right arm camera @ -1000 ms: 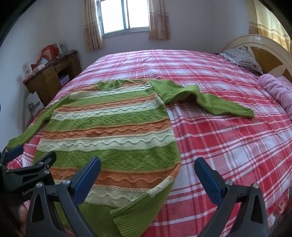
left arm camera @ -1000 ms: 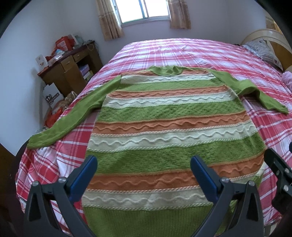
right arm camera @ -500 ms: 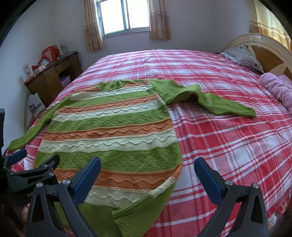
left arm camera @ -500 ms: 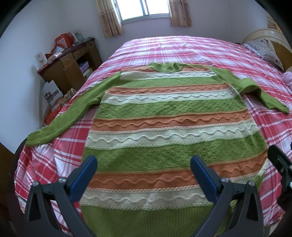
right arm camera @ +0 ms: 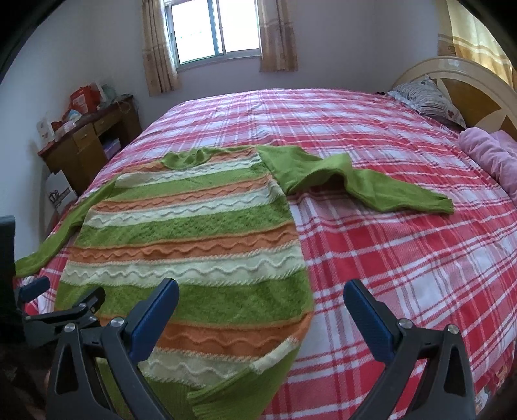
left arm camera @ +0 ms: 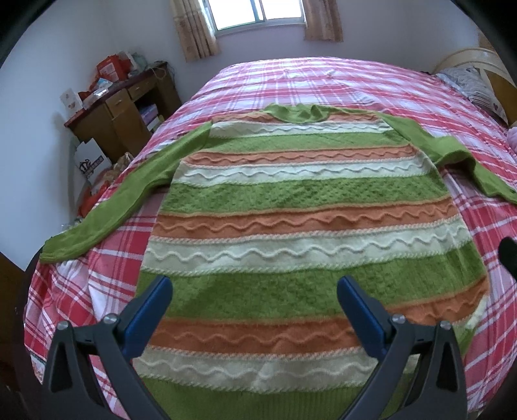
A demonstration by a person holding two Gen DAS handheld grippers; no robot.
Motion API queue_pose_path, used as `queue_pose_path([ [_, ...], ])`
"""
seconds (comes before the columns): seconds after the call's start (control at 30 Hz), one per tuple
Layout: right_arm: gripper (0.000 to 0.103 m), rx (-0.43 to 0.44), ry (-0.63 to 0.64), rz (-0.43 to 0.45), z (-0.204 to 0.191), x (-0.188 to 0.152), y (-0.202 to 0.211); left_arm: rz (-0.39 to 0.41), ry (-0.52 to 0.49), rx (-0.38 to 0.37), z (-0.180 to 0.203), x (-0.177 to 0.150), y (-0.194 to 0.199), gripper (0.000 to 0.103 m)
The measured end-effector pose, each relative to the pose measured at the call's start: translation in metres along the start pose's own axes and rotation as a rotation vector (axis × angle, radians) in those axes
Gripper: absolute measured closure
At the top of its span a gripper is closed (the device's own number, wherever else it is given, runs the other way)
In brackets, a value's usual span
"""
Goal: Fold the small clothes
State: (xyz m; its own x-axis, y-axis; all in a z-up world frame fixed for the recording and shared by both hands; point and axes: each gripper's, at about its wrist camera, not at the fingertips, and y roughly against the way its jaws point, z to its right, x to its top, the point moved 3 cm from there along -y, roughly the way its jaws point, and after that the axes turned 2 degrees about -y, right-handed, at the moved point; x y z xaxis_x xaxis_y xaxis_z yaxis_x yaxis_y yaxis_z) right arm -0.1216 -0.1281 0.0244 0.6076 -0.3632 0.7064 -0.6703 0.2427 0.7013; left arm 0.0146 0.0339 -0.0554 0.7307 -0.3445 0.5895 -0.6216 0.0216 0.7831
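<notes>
Count: 1 striped sweater (left arm camera: pixel 300 226), 2 green sleeves, 2 claws, 1 bed (right arm camera: pixel 404 252).
Left claw (left arm camera: pixel 253 305): jaws spread wide, holding nothing, hovering above the sweater's lower stripes, hem just below it.
Right claw (right arm camera: pixel 260 307): jaws equally wide, holding nothing, poised over the sweater's right edge, plaid cover under its right finger.
Sweater: flat, sleeves out to both sides, collar far ahead of both claws.
Room: wooden desk (right arm camera: pixel 84 142) far left, window (right arm camera: pixel 216 29) beyond, headboard (right arm camera: pixel 465 84) and pillows right.
</notes>
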Motion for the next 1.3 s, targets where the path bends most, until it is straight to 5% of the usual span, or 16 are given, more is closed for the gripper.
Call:
queue_pose_path([
  [0.6,0.002,-0.013,-0.06,0.118,0.033,0.083,-0.016,0.044,0.032,0.012,0.003,0.066,-0.02,0.0],
  [0.73,0.017,-0.018,-0.108,0.119,0.052,0.096,-0.029,0.053,0.031,-0.007,0.002,0.078,-0.026,0.0],
  [0.87,0.017,-0.024,-0.335,0.112,0.12,0.097,-0.049,0.057,0.081,-0.037,-0.014,0.086,-0.037,0.0],
  [1.07,0.019,0.013,-0.765,0.064,0.232,0.07,-0.094,0.01,0.151,0.046,-0.04,0.086,-0.072,0.0],
  [1.2,0.032,0.052,-0.967,-0.014,0.266,0.049,-0.13,-0.03,0.2,0.022,-0.047,0.083,-0.086,0.0],
  [1.3,0.036,0.037,-1.046,0.057,0.276,0.046,-0.13,-0.028,0.203,0.014,-0.044,0.08,-0.089,0.0],
])
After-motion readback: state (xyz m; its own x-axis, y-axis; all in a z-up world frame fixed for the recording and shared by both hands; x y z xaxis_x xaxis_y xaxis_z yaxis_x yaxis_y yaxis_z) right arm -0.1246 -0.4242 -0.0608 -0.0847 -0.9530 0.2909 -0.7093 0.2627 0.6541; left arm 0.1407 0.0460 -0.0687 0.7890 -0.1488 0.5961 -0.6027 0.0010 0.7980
